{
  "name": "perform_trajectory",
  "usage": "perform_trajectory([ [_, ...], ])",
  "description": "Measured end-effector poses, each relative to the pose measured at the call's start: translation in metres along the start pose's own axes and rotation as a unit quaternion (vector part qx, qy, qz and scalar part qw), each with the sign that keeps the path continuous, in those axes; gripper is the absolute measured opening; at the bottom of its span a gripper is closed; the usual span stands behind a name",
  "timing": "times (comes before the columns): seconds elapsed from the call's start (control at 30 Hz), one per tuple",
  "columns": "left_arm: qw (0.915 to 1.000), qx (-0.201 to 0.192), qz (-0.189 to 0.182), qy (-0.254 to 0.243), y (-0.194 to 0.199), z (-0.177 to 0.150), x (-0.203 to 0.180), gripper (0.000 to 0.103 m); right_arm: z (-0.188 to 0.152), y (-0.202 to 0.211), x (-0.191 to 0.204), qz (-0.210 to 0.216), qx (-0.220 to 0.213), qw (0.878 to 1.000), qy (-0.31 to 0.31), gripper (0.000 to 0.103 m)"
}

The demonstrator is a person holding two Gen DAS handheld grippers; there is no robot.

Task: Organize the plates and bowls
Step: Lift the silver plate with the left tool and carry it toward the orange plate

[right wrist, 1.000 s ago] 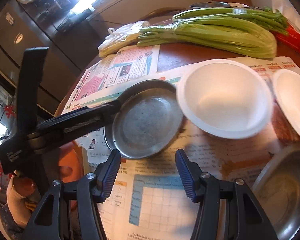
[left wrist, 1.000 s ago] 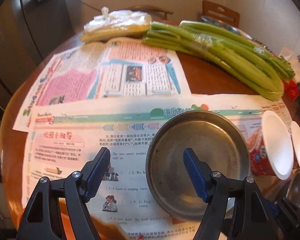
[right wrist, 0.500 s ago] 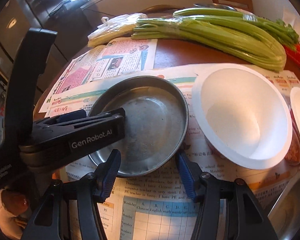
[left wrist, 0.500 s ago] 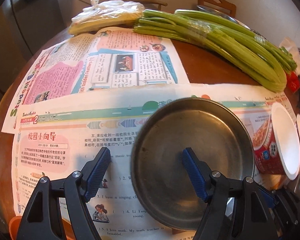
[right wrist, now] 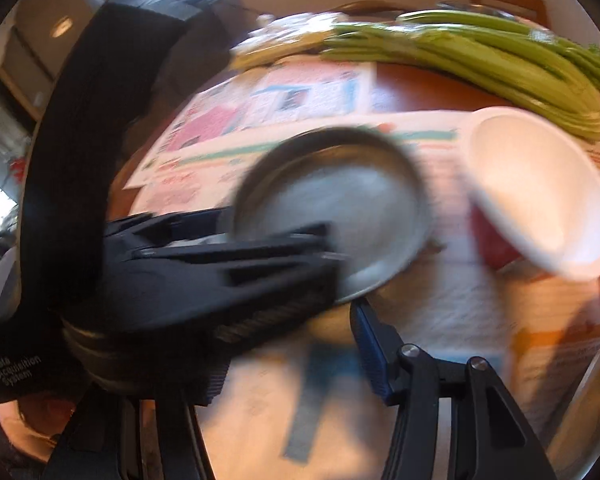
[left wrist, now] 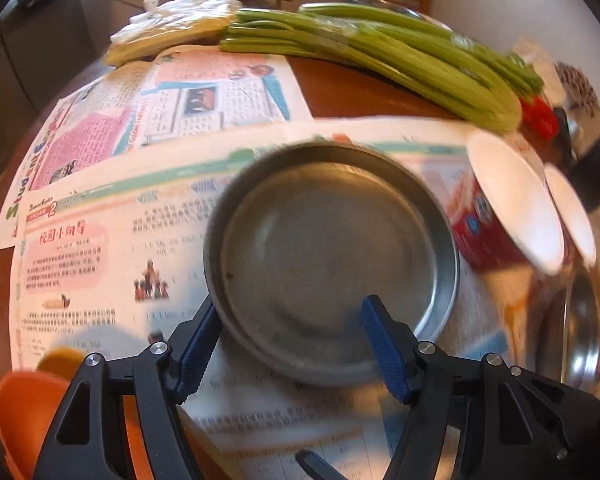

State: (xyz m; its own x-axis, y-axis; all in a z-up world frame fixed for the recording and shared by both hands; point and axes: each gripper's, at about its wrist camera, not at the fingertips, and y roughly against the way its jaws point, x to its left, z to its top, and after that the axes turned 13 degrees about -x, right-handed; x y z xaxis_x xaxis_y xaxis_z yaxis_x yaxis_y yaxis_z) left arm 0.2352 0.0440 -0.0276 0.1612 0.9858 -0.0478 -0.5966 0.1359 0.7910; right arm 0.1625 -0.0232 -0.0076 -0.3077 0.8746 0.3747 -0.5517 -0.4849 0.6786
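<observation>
The round metal plate (left wrist: 332,256) lies flat on the newspaper (left wrist: 112,264) covering my desk (left wrist: 352,88), and it sits straight ahead of my left hand-held gripper (left wrist: 288,340), its near rim running between the two blue pads. One pad is outside the rim at the plate's left edge, the other hangs over the plate's inside. The jaws have just been closing with that rim between them, but they stand apart and I see no pad pressing the metal. Being round, the plate has no long axis to line up with; only the rim matters.

My right hand-held gripper (right wrist: 300,344) is just off the plate's near edge, jaws apart, nothing between them. Its left finger is hidden behind my other tool, so the left is the better placed.

To the plate's right stands a red paper bowl (left wrist: 512,212) with a white inside, and beyond it the celery (left wrist: 420,60).
</observation>
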Motion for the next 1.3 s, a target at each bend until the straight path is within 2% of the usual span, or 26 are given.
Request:
perform_trajectory([
  [0.2,0.9993,-0.013,0.026,0.024,0.017,-0.004,0.015,0.072,-0.013,0.015,-0.004,-0.014,-0.006,1.000,-0.001,0.052],
  [0.3,0.9979,-0.023,0.044,0.043,0.025,0.001,0.027,0.072,-0.010,0.032,-0.018,-0.038,-0.032,0.999,-0.013,0.052],
  [0.4,0.9964,-0.037,0.041,0.064,0.030,0.011,0.038,0.072,-0.001,0.042,-0.037,-0.054,-0.053,0.996,-0.044,0.052],
  [0.53,0.9958,-0.042,0.038,0.073,0.026,0.024,0.037,0.072,0.011,0.038,-0.054,-0.066,-0.056,0.994,-0.069,0.051],
  [0.77,0.9967,-0.033,0.052,0.052,-0.005,0.046,0.025,0.072,0.024,0.013,-0.062,-0.090,-0.047,0.992,-0.076,0.050],
  [0.8,0.9969,-0.028,0.056,0.049,-0.010,0.046,0.025,0.071,0.025,0.010,-0.061,-0.091,-0.047,0.992,-0.074,0.048],
  [0.83,0.9971,-0.022,0.056,0.046,-0.014,0.045,0.024,0.065,0.024,0.007,-0.060,-0.096,-0.040,0.992,-0.069,0.045],
  [0.87,0.9978,-0.013,0.049,0.043,-0.019,0.043,0.023,0.055,0.025,0.002,-0.060,-0.099,-0.037,0.992,-0.063,0.044],
  [0.93,0.9986,-0.001,0.030,0.043,-0.026,0.038,0.021,0.042,0.025,-0.002,-0.057,-0.103,-0.040,0.993,-0.048,0.042],
  [1.0,0.9987,-0.010,0.043,0.025,-0.023,0.036,0.017,0.042,0.027,-0.006,-0.053,-0.104,-0.042,0.993,-0.033,0.040],
  [1.1,0.9985,-0.010,0.037,0.038,-0.019,0.033,0.021,0.041,0.026,-0.008,-0.049,-0.111,-0.043,0.993,-0.018,0.040],
  [1.3,0.9984,-0.023,0.032,0.041,0.003,0.023,0.024,0.041,0.022,0.001,-0.045,-0.096,-0.044,0.994,-0.020,0.040],
])
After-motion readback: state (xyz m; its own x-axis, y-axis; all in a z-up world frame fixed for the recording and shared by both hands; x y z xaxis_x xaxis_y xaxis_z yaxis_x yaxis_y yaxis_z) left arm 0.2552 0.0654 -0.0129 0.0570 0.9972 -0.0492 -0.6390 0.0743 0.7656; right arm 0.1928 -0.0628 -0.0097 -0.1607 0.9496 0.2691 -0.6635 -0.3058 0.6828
